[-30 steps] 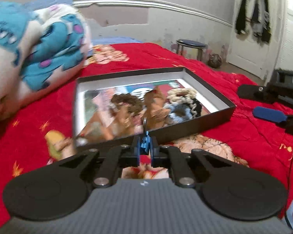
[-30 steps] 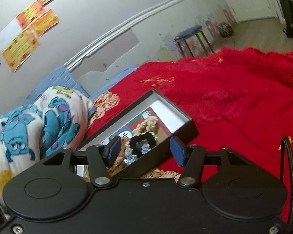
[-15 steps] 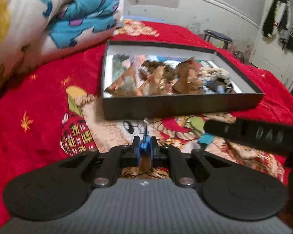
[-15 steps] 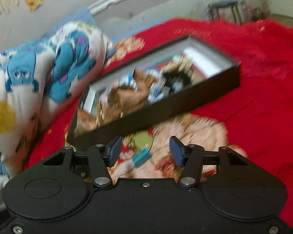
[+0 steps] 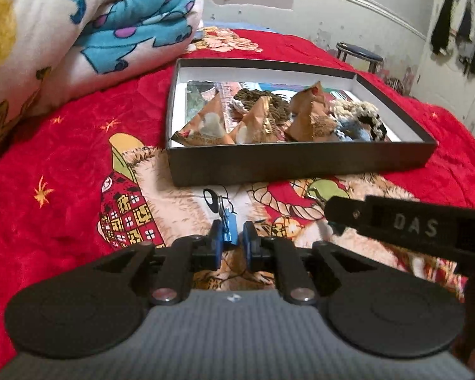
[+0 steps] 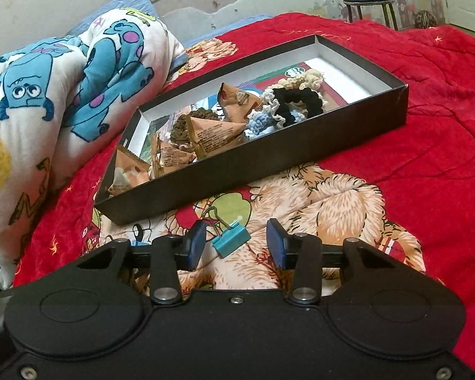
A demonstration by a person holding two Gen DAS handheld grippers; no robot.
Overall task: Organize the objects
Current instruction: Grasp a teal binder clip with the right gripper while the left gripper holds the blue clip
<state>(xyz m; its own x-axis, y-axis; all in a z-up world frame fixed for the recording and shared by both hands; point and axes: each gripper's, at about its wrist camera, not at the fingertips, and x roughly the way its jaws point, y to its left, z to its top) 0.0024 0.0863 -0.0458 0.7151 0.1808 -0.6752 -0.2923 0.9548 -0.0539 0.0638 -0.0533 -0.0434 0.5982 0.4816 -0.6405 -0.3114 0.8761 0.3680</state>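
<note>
You work over a bed with a red blanket (image 6: 427, 101) that carries a printed picture. At your 10 o'clock lies a folded white quilt (image 5: 79, 25) with blue monsters. Behind stands a grey wall (image 5: 348, 9) with peeled paint and a white moulding; at 1 o'clock you see a round stool (image 6: 369, 0) and a white door (image 5: 452, 88) with dark clothes hanging

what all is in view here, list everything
box: one, black with white inside, on the bed
snack packets: at least three, brown, in the box
scrunchies: several, brown, cream, black and blue, in the box
teal clip: one, on the blanket before the box
blue clip: one, between the left fingers
blanket: one, red, covering the bed
quilt: one, white with blue monsters, left of the box
stool: one, dark, by the wall
left gripper: around the blue clip, grip unclear
right gripper: open, around the teal clip
</note>
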